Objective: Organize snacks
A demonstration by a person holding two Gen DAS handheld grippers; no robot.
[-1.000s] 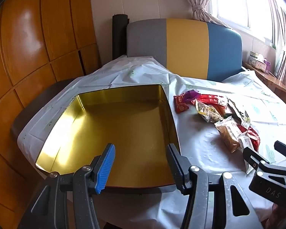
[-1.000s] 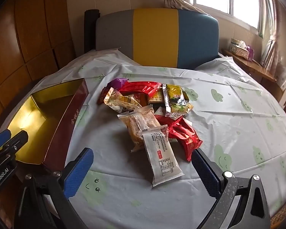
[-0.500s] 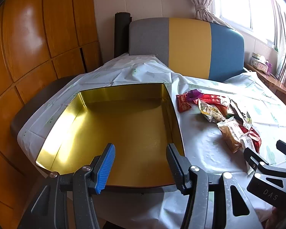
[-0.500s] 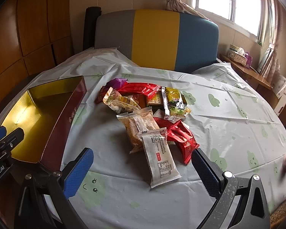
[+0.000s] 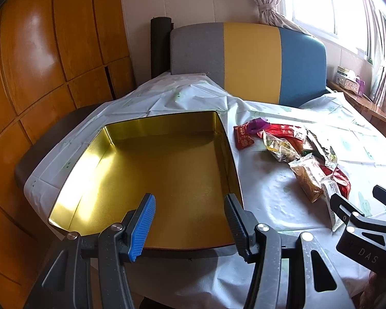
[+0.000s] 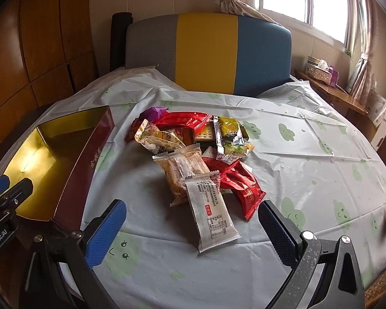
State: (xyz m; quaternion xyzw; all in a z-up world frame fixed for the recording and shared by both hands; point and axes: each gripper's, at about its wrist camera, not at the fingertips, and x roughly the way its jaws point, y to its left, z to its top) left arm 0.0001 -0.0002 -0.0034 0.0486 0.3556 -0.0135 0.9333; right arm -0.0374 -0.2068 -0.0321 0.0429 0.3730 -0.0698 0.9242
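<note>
On the cloth-covered desk (image 6: 308, 159), the left claw (image 5: 189, 222), half spread and holding nothing, has drifted slightly over the empty gold tin (image 5: 154, 175) at the left edge, while the right claw (image 6: 190, 229), spread wide, hovers before the untouched snack pile (image 6: 193, 152) mid-desk.

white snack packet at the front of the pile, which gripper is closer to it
Right. The right gripper hangs open just in front of the white packet, which lies between its fingers' line. The left gripper is off over the gold tin.
</note>
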